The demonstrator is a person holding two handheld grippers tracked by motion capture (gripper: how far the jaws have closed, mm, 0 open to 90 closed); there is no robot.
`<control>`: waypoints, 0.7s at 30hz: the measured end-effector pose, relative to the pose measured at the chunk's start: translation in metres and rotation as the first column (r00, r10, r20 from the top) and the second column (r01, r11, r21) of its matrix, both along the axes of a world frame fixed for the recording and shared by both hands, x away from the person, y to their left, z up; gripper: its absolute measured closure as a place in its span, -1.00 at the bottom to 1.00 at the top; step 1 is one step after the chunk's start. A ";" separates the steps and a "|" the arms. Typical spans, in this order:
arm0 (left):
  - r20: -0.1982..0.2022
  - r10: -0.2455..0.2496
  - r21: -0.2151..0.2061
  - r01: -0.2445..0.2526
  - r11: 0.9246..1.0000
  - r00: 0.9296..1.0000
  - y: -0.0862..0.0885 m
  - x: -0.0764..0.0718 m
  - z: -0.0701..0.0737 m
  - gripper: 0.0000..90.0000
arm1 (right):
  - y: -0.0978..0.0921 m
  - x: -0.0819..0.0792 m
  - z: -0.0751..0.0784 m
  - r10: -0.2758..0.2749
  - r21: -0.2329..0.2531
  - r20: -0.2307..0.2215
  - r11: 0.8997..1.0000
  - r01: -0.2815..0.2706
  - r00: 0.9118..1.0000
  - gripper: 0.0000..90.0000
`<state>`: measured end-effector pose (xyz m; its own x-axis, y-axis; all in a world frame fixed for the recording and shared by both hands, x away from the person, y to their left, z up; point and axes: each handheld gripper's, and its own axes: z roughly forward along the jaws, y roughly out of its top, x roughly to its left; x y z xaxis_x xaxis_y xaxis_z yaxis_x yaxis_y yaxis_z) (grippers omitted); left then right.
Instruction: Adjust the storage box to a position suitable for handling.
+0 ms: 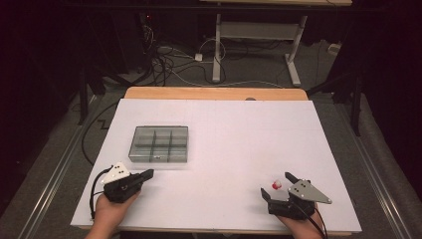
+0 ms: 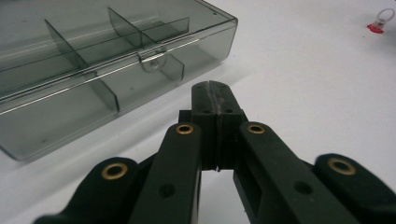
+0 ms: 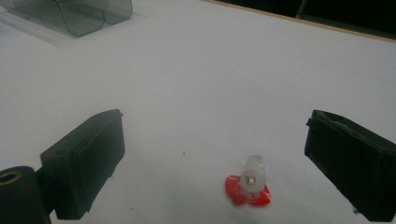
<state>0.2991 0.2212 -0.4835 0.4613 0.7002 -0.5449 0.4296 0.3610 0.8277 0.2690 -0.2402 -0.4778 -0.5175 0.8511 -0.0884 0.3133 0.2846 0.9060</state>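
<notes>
We start at the right tool (image 1: 277,185), held in the hand (image 1: 303,228) at the near right corner of the desk (image 1: 239,134). Its jaws stand wide apart and hold nothing. In the right gripper view the two black jaws rise on either side, and between them, a little nearer the right jaw and touching neither, lies a small clip (image 3: 250,184): a red base flat on the white desk top with a clear plastic piece standing up from it. From the high view we see the same clip (image 1: 276,184) as a small red and white speck sitting in the gap between the open jaws.

The left tool (image 1: 148,174) is held in the other hand (image 1: 110,211) at the near left corner. In the left gripper view its jaws are pressed together, pad against pad, with nothing between them (image 2: 215,105). They point toward a grey see-through box (image 1: 159,144) that lies just beyond the tip, not touching it. The box's lid is down, a small clear latch (image 2: 153,59) sits on its front edge, and thin walls inside divide it into compartments; we cannot tell whether anything lies in them.

The box and the clip are well apart, on opposite sides of the desk.
</notes>
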 end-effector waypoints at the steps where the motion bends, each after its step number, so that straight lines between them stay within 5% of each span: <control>1: 0.000 0.000 0.000 0.000 1.000 1.000 0.000 0.000 0.000 0.95 | 0.000 0.000 0.000 0.000 0.002 0.002 1.000 0.000 1.000 -0.88; 21: -0.025 0.094 -0.025 -0.095 0.995 0.995 0.042 0.009 0.003 0.95 | -0.005 -0.001 0.001 -0.004 0.030 0.008 1.000 0.003 1.000 -0.89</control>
